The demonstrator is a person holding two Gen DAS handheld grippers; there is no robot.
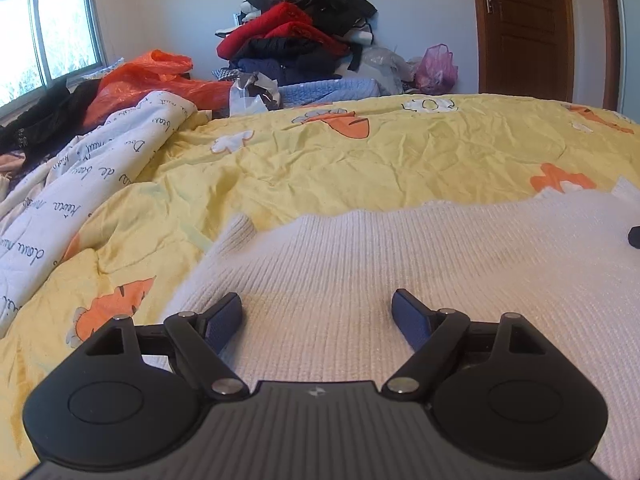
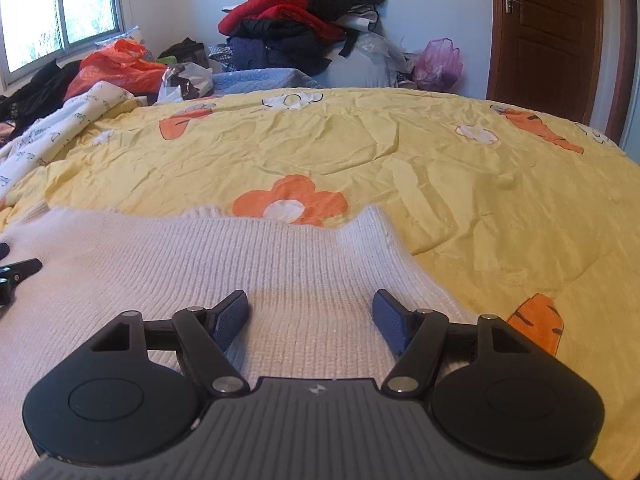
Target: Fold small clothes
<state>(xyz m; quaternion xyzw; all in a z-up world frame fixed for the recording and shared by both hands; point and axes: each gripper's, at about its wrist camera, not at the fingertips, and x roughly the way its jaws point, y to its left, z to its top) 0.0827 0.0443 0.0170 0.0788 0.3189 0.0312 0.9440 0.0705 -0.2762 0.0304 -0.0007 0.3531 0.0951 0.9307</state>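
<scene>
- One white ribbed knit garment (image 1: 400,264) lies spread flat on the near part of the bed, its far edge uneven, with small bumps poking up.
- Two claws hang over it side by side: the left claw (image 1: 318,312) has its blue pads spread wide with only knit showing between them, pinching nothing.
- The right claw (image 2: 310,312) stands spread too, nothing held, over the garment's right part near its edge.
- Under the garment is a crumpled yellow quilt (image 2: 400,152) printed with orange flowers and carrots.
- To the left lies a bunched white cover with script lettering (image 1: 100,176), and past it an orange plastic bag (image 1: 152,76).
- Against the far wall stands a heap of dark and red clothes (image 1: 296,28), with a pink bag (image 1: 436,68) to its right.
- A brown wooden door (image 2: 548,28) is far right, a window (image 2: 60,12) far left.
</scene>
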